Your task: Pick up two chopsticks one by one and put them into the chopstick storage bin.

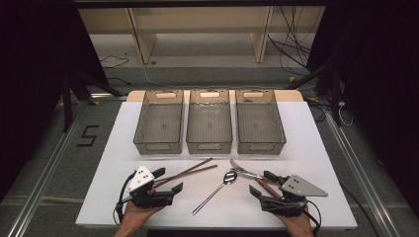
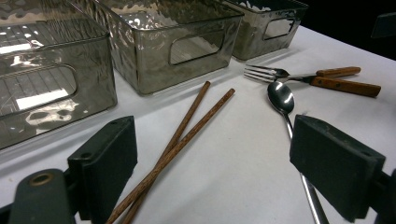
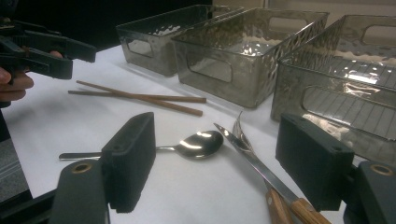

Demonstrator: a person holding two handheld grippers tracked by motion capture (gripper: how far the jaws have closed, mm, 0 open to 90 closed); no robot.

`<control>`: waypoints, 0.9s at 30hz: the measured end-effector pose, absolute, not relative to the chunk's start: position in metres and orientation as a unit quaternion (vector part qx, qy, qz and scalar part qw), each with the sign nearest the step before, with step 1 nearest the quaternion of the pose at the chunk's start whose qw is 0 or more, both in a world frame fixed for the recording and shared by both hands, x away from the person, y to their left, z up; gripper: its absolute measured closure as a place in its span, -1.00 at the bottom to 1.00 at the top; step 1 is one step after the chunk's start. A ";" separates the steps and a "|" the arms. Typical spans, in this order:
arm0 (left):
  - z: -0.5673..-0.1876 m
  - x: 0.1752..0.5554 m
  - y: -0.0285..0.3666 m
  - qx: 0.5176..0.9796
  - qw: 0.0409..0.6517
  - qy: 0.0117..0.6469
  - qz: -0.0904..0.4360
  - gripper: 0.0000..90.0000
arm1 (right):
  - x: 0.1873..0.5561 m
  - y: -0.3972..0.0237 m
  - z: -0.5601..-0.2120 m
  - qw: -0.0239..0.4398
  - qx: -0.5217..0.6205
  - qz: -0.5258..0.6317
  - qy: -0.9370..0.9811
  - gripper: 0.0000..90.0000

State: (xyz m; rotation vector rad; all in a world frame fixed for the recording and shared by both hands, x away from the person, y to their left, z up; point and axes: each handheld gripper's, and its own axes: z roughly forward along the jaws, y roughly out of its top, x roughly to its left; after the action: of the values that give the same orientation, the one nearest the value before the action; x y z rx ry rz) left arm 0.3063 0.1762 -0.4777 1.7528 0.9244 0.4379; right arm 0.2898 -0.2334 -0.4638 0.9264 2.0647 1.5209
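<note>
While both jaws stand apart and empty, the left hand-held gripper (image 1: 167,180) straddles the brown wooden chopsticks (image 1: 190,171) near the surface's front edge, apparently ready to grasp; the right hand-held gripper (image 1: 262,183) frames the wood-handled knife (image 3: 261,175).

Three bins (image 1: 209,143) stand side by side behind the cutlery: chopsticks (image 1: 190,172) left, spoon (image 1: 217,190) middle, fork (image 1: 243,171) and knife (image 1: 259,183) crossed right.

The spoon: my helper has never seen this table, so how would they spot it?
Start at the three grey bins in a row on the white table. In front of the middle bin, between the brown chopsticks and the wooden-handled fork and knife, lies the spoon. It alone is all shiny metal.
</note>
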 end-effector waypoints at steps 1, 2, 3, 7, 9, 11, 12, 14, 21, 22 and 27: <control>-0.478 0.306 0.176 0.734 0.528 0.387 0.183 -0.68 | 0.290 -0.233 -0.464 0.206 0.333 0.546 0.741 -0.35; -0.478 0.306 0.176 0.734 0.528 0.387 0.183 -0.68 | 0.290 -0.233 -0.464 0.206 0.333 0.546 0.741 -0.35; -0.477 0.307 0.176 0.735 0.526 0.386 0.184 -0.68 | 0.290 -0.233 -0.464 0.205 0.333 0.546 0.741 -0.35; -0.477 0.309 0.179 0.735 0.523 0.390 0.182 -0.68 | 0.290 -0.233 -0.464 0.203 0.334 0.545 0.742 -0.35; -0.475 0.309 0.180 0.736 0.521 0.391 0.184 -0.68 | 0.290 -0.233 -0.464 0.204 0.334 0.545 0.742 -0.35; -0.472 0.311 0.181 0.741 0.516 0.389 0.182 -0.67 | 0.290 -0.234 -0.464 0.205 0.334 0.546 0.741 -0.35; -0.470 0.312 0.182 0.743 0.513 0.391 0.182 -0.67 | 0.290 -0.233 -0.463 0.205 0.333 0.546 0.741 -0.35; -0.463 0.314 0.183 0.752 0.501 0.387 0.182 -0.67 | 0.290 -0.233 -0.463 0.207 0.332 0.545 0.742 -0.35; -0.437 0.331 0.191 0.779 0.454 0.390 0.185 -0.65 | 0.290 -0.233 -0.463 0.207 0.329 0.542 0.745 -0.35; -0.434 0.334 0.193 0.783 0.450 0.389 0.179 -0.64 | 0.290 -0.232 -0.463 0.207 0.329 0.540 0.746 -0.35; -0.421 0.350 0.195 0.816 0.398 0.385 0.163 -0.59 | 0.291 -0.233 -0.463 0.205 0.332 0.540 0.746 -0.34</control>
State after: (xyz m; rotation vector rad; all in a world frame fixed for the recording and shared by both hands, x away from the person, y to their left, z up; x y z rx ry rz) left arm 0.3498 0.1946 -0.4214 2.0671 0.9753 0.4122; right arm 0.2905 -0.2325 -0.4633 0.9248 2.0806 1.5050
